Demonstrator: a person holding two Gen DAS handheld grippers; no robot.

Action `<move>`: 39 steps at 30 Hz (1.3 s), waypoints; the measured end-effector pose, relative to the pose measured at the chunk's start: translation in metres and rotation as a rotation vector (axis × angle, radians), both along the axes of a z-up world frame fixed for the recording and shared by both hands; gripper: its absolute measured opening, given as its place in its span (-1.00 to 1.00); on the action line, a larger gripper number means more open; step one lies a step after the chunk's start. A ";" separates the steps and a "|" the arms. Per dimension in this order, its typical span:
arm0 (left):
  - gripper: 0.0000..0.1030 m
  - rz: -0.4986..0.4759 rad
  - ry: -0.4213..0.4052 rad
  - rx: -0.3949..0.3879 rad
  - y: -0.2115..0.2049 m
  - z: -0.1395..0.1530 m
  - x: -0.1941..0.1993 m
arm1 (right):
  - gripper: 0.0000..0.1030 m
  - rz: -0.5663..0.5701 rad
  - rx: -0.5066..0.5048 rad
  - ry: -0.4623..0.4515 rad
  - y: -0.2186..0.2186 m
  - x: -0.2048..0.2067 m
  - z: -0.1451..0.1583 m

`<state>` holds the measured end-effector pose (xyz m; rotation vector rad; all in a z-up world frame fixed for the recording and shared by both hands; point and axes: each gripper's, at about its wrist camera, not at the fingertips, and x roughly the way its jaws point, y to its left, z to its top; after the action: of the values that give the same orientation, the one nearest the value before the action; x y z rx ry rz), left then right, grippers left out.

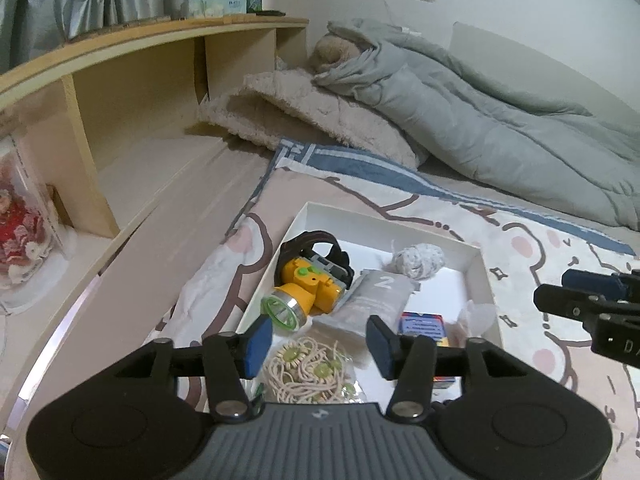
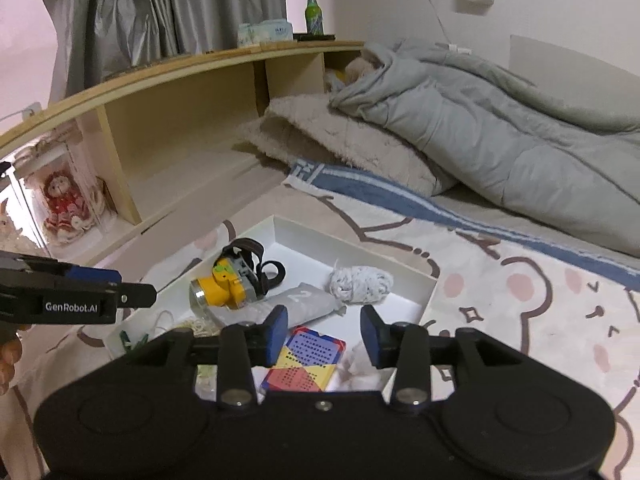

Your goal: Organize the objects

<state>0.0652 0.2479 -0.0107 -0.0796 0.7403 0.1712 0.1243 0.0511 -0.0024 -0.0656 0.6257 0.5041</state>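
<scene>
A: Two handheld grippers are pictured above a white tray [image 1: 480, 264] set on a cartoon-print blanket [image 2: 520, 280] on a bed. The left gripper [image 1: 318, 340] is seen with its blue pads parted and nothing between them; the right gripper [image 2: 324, 334] is likewise spread and empty.

B: And the objects to be organized?

A: All are shown inside the tray: a yellow headlamp [image 1: 308, 284] with its black strap at the far left corner, a grey pouch [image 1: 372, 296] marked with a "2" just beside it, a ball of white yarn [image 2: 360, 284] toward the far wall, a colourful card box [image 2: 308, 360] near the front, a bag of beaded cord [image 1: 308, 372] at the near left, and a crumpled white wad [image 2: 364, 364] beside the box.

B: What risk is judged to remain?

A: The tray rests on soft bedding, so it could be tipped or shifted if a wall were nudged by a descending finger. The headlamp strap could be snagged and the lamp dragged over the pouch. The loose yarn end might be caught by a pad and unwound.
</scene>
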 end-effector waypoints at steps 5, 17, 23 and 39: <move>0.36 -0.009 -0.027 0.008 -0.015 0.013 -0.018 | -0.08 0.010 0.001 -0.021 -0.011 -0.017 0.017; 0.92 -0.044 -0.098 0.042 -0.058 0.035 -0.059 | 0.23 0.022 -0.020 -0.048 -0.047 -0.052 0.037; 1.00 -0.053 -0.114 0.038 -0.074 0.039 -0.075 | 0.48 0.012 -0.022 -0.052 -0.071 -0.066 0.040; 1.00 -0.045 -0.114 0.116 -0.103 0.036 -0.105 | 0.87 -0.039 -0.059 -0.034 -0.112 -0.092 0.029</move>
<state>-0.0394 0.1451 0.0252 0.0377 0.6170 0.1649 0.0327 -0.0613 0.0269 -0.1169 0.6073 0.4462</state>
